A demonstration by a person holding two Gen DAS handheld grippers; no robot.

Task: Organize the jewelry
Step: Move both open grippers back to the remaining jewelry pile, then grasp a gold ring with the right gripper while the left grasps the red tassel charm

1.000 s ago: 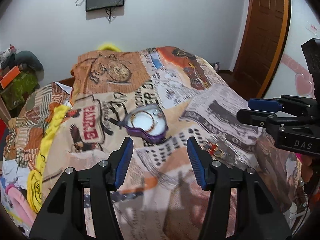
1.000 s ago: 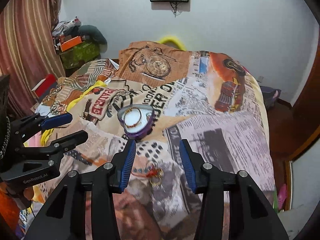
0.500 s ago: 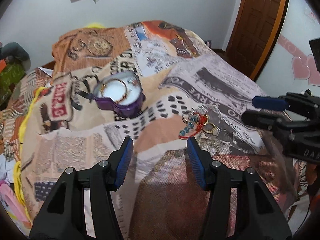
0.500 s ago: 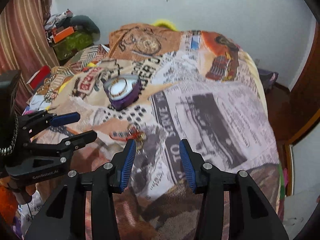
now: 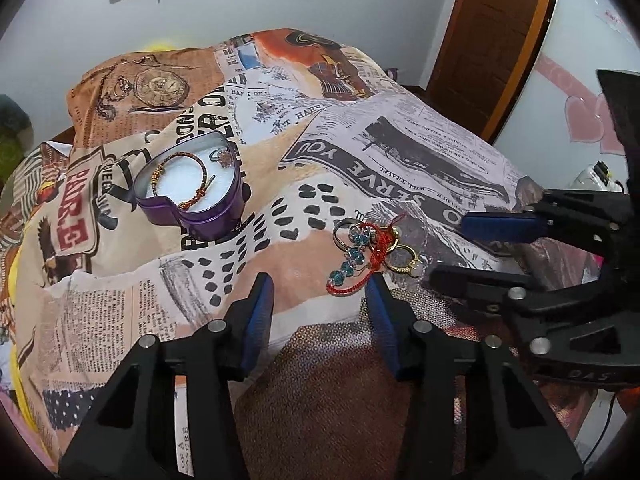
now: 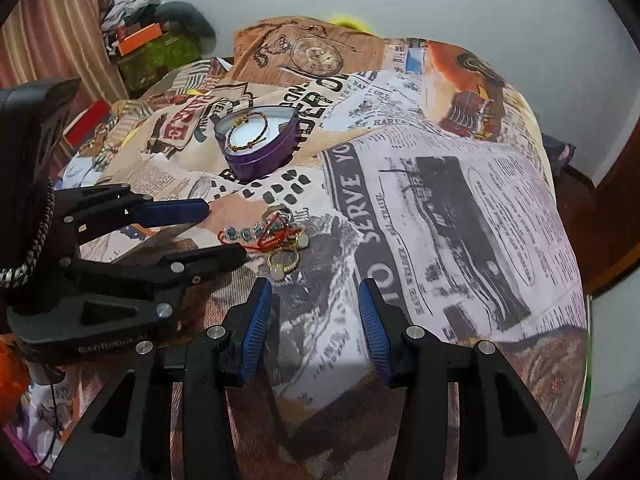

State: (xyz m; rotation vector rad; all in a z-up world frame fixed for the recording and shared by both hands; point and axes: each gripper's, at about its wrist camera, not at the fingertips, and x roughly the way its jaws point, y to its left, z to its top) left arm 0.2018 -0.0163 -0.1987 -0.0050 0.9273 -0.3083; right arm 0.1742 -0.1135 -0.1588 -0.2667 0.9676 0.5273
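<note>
Now the loose jewelry pile (image 5: 370, 250) sits much closer than it did 1 second ago: earlier it lay past my fingertips and small, and the purple heart-shaped tin (image 5: 192, 196) filled the middle of both views. I have brought both grippers down and tipped them steeply toward the bedspread (image 5: 400, 152), so the tangle is right at the tips. I judge that the reach is nearly done and the next step is a pick from the pile, with the tin as the place to put it.

My left gripper (image 5: 320, 300) has its jaws closing, yet nothing is between the pads; the red cord and blue beads of the pile lie just beyond my right-hand finger, at about 1 o'clock. My right gripper (image 6: 316, 304) stands partly open and empty, and the gold ring (image 6: 282, 262) with a pale stone lies just ahead at 11 o'clock. In the left view the right gripper comes in from 3 o'clock, its tips near the ring.

The tin rests at 10 o'clock from the pile in the left view, well apart from it, lid off, already holding 1 bracelet (image 5: 182, 178) and 1 ring on white padding
</note>
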